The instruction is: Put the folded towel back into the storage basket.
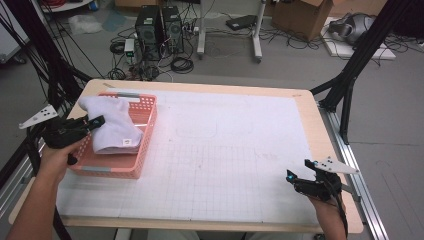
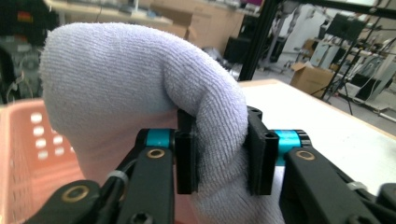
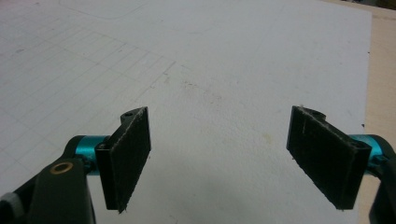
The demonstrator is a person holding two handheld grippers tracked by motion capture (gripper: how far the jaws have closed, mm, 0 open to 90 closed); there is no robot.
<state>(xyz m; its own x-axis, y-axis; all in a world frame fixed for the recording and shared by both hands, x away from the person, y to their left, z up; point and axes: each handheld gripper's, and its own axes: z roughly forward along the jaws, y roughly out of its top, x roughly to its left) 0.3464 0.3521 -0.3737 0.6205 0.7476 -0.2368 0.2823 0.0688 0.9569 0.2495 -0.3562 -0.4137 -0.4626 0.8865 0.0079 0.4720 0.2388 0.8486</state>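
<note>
Terry cloth, pale lilac-white, is what it's all about here: a folded towel [image 1: 116, 127] sits in the pink plastic basket [image 1: 145, 150] at the left edge of the table [image 1: 310, 107], near the far left corner. The left gripper [image 1: 94, 122] comes in over the basket's left wall, and in the left gripper view its jaws are narrowed onto a bunched fold of the towel [image 2: 140, 88], pads pressing the cloth from both sides. So it's holding the towel by a pinch of fabric, not by the whole bundle.

That's where I'd worry. The grab is on one thick fold, so if the hand lifts from here the rest could unroll and drag on the basket rim, or the light basket could tip or slide along with it. A loose pinch on fluffy cloth can also just slip out.

Moving right, the white gridded mat [image 1: 225, 160] covers most of the table. Over by the near right corner the right gripper [image 1: 290, 176] hangs just above the mat, jaws spread wide with nothing between them.
</note>
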